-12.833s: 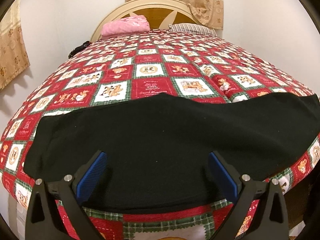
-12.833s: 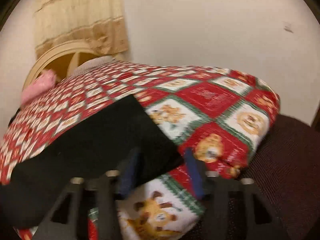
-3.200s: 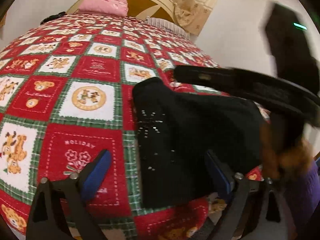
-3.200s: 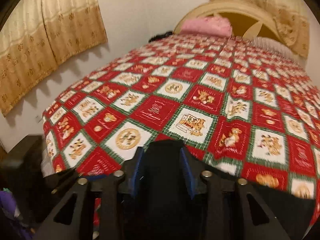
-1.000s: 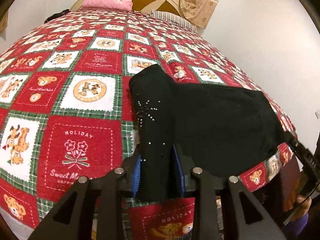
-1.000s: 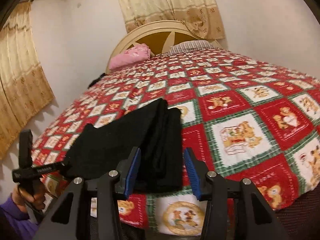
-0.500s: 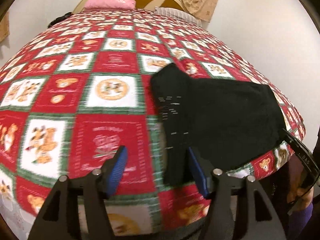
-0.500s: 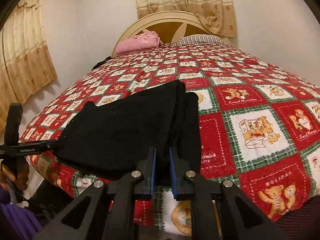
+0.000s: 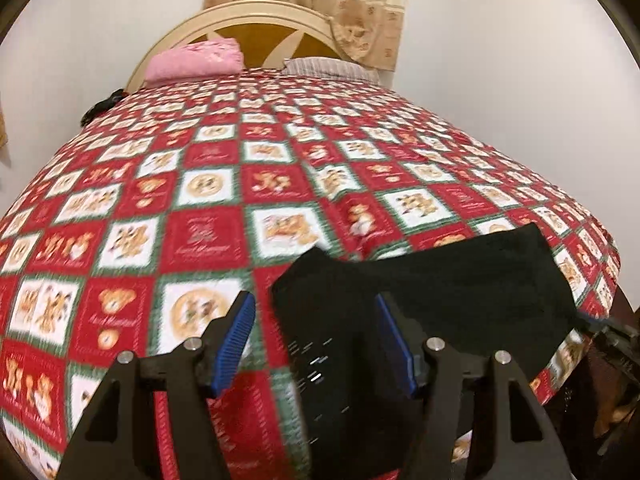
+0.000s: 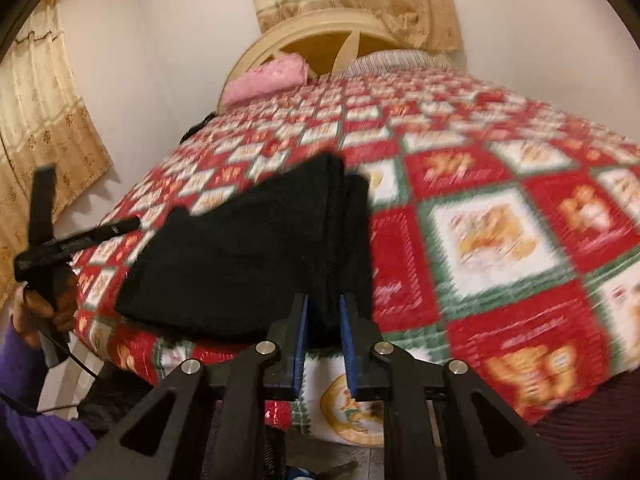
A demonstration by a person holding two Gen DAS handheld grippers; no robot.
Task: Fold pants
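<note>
Black pants [image 9: 440, 300] lie folded into a short stack on the bed's near edge, over a red checked quilt [image 9: 208, 236]. My left gripper [image 9: 316, 340] is open, and the pants' left end lies between its blue pads without being pressed. In the right wrist view, the pants [image 10: 248, 256] stretch away to the left. My right gripper [image 10: 324, 332] holds the thick folded edge in a narrow gap, and its jaws are opening slightly. A hand [image 10: 44, 304] in a purple sleeve holds the left tool beyond the pants' far end.
A pink pillow [image 9: 196, 58] and a striped one [image 9: 328, 68] lie against the cream headboard [image 9: 256, 12]. Beige curtains [image 10: 44, 148] hang on the left wall. The bed's front edge drops off right under both grippers. A dark object [image 9: 100, 108] sits at the bed's far left edge.
The left gripper let go of the pants' end, opened, then rose and swung toward the headboard. The right gripper closed on the folded edge, and its gap is now a little wider.
</note>
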